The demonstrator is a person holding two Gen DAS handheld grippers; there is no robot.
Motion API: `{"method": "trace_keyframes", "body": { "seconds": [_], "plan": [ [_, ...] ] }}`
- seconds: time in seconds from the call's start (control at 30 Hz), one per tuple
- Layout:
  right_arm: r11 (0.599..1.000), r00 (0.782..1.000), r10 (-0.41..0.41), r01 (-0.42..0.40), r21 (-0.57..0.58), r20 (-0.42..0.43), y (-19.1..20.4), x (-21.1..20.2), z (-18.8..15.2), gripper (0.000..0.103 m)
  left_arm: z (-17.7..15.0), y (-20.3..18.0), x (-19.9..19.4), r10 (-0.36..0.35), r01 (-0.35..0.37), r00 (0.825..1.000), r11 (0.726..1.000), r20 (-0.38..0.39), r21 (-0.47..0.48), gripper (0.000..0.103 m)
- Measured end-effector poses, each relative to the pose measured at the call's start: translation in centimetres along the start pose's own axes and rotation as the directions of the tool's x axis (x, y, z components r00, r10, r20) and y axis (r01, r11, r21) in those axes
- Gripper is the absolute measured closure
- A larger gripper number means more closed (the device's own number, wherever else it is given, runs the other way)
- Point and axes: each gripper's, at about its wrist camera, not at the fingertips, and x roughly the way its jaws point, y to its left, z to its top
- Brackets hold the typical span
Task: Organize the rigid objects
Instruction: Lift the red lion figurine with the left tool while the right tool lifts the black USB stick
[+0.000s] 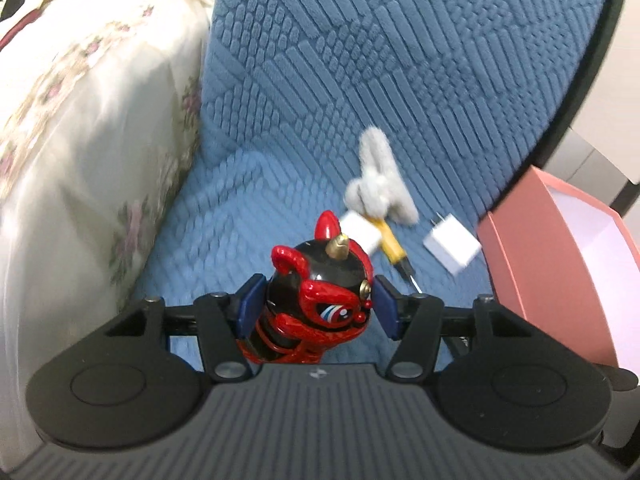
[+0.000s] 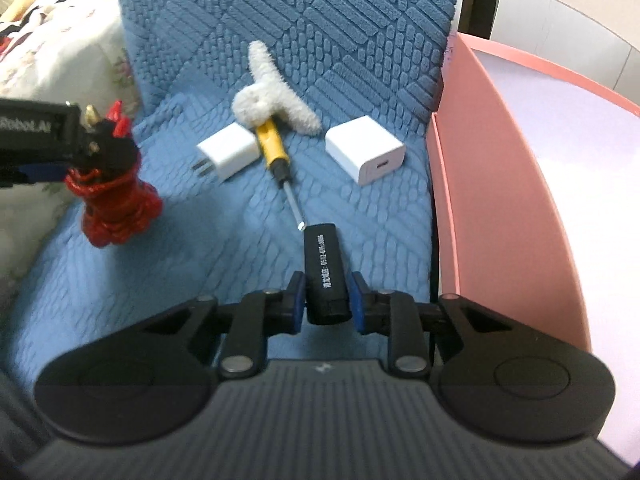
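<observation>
Left gripper [image 1: 318,306] clamped red-black figurine [image 1: 320,280] between pads. Only right view showed right gripper [image 2: 326,298] pinching black stick [image 2: 325,276], also USB port on white charger [image 2: 364,150]. Blue textured cushion [image 2: 224,248], floral bedding [image 1: 80,120], pink box [image 2: 500,200] beside. Screwdriver [image 2: 276,156] lay ahead of both grippers.

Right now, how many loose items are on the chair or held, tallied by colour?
White chargers: 2
Red-and-black figurine: 1
Black stick: 1
Yellow-handled screwdriver: 1
Grey-white fluffy piece: 1
Total: 6
</observation>
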Motion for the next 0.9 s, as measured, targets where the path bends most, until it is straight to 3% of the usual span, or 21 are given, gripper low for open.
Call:
{"method": "trace_keyframes", "body": {
  "seconds": [0.4, 0.7, 0.77, 0.9],
  "plan": [
    [0.996, 0.996, 0.073, -0.075, -0.042, -0.052, 2.0, -5.4, -5.7, 0.076, -5.6, -1.6, -5.6, -0.015, 0.013, 0.999, 0.996, -0.029, -0.085, 0.040],
    [0.999, 0.997, 0.037, -0.039, -0.029, -0.067, 2.2, -4.2, -7.5, 0.075, -7.7, -1.9, -6.3, -0.029, 0.025, 0.999, 0.997, -0.046, -0.078, 0.040],
    [0.999, 0.997, 0.044, -0.045, -0.014, -0.067, 2.0, -3.7, -7.3, 0.065, -7.7, -2.1, -6.3, -0.030, 0.027, 0.999, 0.997, -0.042, -0.070, 0.040],
    [0.997, 0.996, 0.060, -0.062, -0.034, -0.059, 2.3, -2.9, -7.1, 0.062, -7.8, -2.3, -6.3, -0.031, 0.029, 0.999, 0.998, -0.038, -0.055, 0.040]
  ]
}}
